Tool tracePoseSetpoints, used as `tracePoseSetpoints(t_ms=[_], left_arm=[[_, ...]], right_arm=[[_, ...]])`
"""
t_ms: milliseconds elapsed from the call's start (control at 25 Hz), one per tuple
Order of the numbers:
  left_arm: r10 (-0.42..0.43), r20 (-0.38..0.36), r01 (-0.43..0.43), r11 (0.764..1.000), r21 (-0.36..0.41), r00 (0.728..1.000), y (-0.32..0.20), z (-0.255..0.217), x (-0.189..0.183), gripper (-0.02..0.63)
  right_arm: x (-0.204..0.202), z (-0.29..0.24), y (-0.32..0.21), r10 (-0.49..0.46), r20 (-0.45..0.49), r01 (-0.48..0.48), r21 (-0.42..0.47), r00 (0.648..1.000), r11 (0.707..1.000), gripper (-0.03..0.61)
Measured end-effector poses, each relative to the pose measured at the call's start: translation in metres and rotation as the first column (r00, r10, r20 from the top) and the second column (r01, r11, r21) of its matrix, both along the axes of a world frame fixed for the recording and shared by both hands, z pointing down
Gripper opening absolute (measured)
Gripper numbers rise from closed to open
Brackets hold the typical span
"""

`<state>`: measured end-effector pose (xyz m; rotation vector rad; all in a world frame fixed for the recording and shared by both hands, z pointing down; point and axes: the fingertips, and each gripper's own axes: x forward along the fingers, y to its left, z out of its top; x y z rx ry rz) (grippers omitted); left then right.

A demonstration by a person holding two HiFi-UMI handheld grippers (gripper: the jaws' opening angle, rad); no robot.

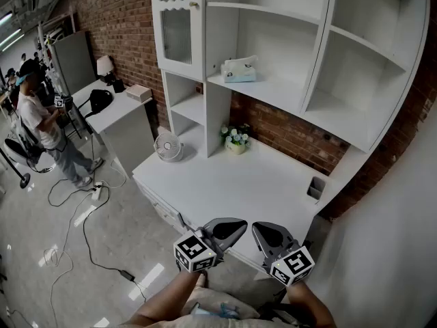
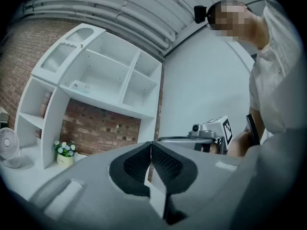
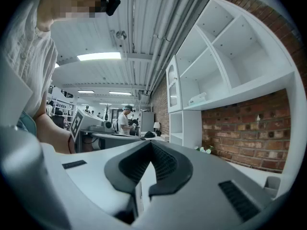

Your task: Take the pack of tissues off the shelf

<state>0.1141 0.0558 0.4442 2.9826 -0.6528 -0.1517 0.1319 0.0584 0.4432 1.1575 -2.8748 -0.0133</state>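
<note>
white shelf [image 1: 287, 96] is carrying the pack of tissues [image 1: 240, 69] high above the desk [image 1: 232, 183], well apart from me, so i am holding my left gripper [image 1: 231, 229] and right gripper [image 1: 270, 234] low and level by the desk's near edge, both with jaws pressed together and empty.

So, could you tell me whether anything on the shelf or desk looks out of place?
Nothing stands out. The pack of tissues sits flat on its shelf, the fan and flower pot stand upright on the desk, and nothing is spilled.
</note>
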Motion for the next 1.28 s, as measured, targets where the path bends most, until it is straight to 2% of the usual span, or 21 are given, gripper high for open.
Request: tracePoseSetpoints(t_ms=[560,760,920,1280], left_arm=[[0.016,-0.012,-0.016,1.000,0.004,1.000,0.000,-0.002,0.000,0.011],[0.022,-0.025,-0.022,1.000,0.008,0.999,0.003,-0.003,-0.003,0.011],[0.013,-0.028,-0.013,1.000,0.006,1.000,0.002,-0.004,-0.007,0.011],[-0.003,-0.022,0.003,1.000,-0.009,1.000,-0.029,0.002,-0.018,0.011]], right_arm=[[0.001,0.000,-0.001,0.002,0.009,-0.002,0.005,1.000,1.000,0.014],[-0.003,-0.003,0.001,-0.028,0.093,0.029,-0.015,0.995,0.999,0.017],[-0.005,-0.001,-0.001,-0.030,0.106,0.033,-0.026,0.994,0.999,0.018],[-0.012,0.002,-0.035,-0.025,0.108,0.030,-0.045,0.994,0.999,0.018]])
